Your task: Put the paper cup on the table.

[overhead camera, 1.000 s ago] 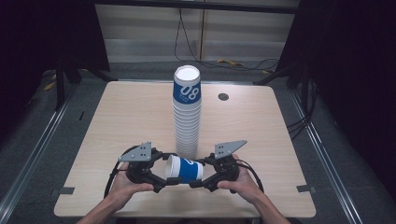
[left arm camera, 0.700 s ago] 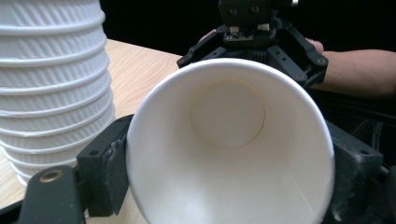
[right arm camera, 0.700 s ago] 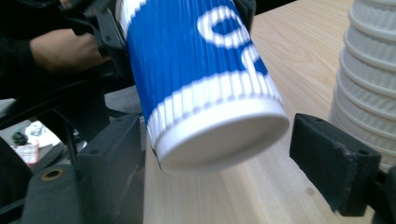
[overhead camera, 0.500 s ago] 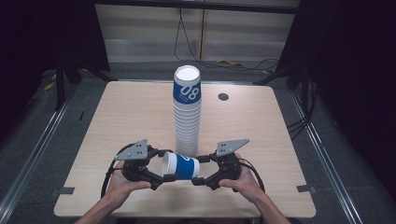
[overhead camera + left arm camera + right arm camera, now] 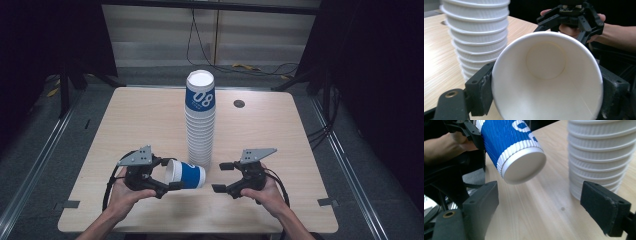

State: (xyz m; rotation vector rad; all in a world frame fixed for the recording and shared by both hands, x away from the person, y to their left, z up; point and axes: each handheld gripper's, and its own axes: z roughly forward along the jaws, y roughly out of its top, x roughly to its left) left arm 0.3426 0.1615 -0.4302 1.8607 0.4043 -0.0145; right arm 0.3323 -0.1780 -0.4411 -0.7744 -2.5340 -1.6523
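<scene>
A tall stack of blue-and-white ribbed paper cups [image 5: 200, 117] stands upside down in the middle of the table [image 5: 125, 125]. My left gripper [image 5: 172, 172] is shut on a single paper cup [image 5: 186, 173] held on its side, rim toward the hand. In the left gripper view the cup's white inside [image 5: 546, 82] sits between the two jaws, with the stack [image 5: 476, 35] at the left. My right gripper [image 5: 220, 176] stands open just right of the cup's base, not touching it. The right gripper view shows the cup's base [image 5: 521, 167] above and between its spread jaws, and the stack [image 5: 599, 155] at the right.
A small dark round hole [image 5: 239, 103] lies in the tabletop at the back right. Cables [image 5: 260, 67] trail on the floor behind the table. Metal rails [image 5: 40, 160] run along both sides.
The right gripper has let go of the cup's base and drawn back to the right, jaws now open. The left gripper still holds the cup and has shifted slightly left.
</scene>
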